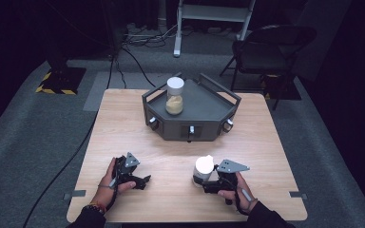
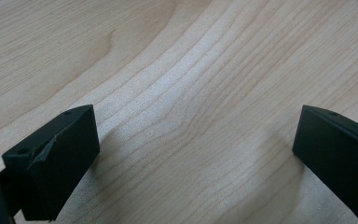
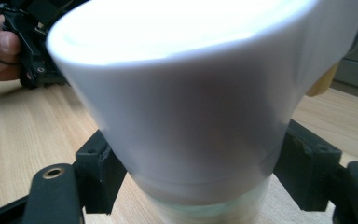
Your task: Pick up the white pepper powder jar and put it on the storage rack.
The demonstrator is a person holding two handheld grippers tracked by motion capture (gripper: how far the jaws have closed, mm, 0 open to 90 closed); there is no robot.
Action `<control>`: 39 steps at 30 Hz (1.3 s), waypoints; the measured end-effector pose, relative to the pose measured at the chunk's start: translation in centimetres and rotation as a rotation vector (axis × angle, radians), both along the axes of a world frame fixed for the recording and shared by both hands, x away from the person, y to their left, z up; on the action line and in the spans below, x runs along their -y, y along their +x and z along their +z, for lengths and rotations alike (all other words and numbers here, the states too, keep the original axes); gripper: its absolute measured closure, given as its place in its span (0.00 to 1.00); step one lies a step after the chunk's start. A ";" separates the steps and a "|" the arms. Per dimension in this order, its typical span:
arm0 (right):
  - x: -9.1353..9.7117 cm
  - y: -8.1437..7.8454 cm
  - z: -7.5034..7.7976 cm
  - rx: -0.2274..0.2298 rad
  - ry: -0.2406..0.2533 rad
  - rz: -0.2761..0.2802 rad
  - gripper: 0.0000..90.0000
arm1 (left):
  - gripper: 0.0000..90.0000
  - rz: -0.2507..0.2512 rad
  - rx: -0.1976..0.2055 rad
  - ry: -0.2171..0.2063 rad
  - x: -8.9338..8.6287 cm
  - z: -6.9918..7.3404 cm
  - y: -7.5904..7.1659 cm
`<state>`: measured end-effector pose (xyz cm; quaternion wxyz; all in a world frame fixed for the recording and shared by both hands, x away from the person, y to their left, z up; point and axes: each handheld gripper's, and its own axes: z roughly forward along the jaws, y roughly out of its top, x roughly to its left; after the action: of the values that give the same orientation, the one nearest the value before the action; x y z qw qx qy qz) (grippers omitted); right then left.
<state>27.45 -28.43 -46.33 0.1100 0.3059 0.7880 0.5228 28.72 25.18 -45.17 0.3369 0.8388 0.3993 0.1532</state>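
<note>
High view showed the right gripper [image 1: 203, 181] closed on a white-lidded jar [image 1: 203, 167] that stood on the wooden table [image 1: 171, 142] near the person's edge. Well to the left of this jar, the left gripper [image 1: 140, 182] rested low with its jaws wide and empty. Beyond the jar stood a dark grey tray [image 1: 209, 111] holding a second jar [image 1: 175, 95] with tan powder.

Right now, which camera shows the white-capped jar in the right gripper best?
The high view: the white-capped jar shows whole, upright on the table, in the right gripper. The right gripper view shows it too close and blurred, both jaws on its sides. The left gripper view shows wood and open jaws.
</note>
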 end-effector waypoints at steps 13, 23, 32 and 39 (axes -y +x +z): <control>-0.2 -1.5 0.6 0.048 -0.013 -0.065 0.32 | 0.00 0.000 0.000 0.000 0.0 0.0 0.0; 0.1 -2.0 1.8 0.077 -0.010 -0.095 0.33 | 0.00 -0.001 0.001 0.000 0.0 0.0 0.0; 0.4 -2.0 3.0 0.097 -0.001 -0.141 0.33 | 0.00 -0.002 0.001 0.001 0.0 0.0 0.0; 0.5 -2.0 4.4 0.109 0.014 -0.187 0.33 | 0.00 -0.002 0.000 0.000 0.0 0.0 0.0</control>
<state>25.45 -28.91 -41.90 0.1989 0.3499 0.7451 0.5318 28.76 25.21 -45.17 0.3372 0.8392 0.3985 0.1526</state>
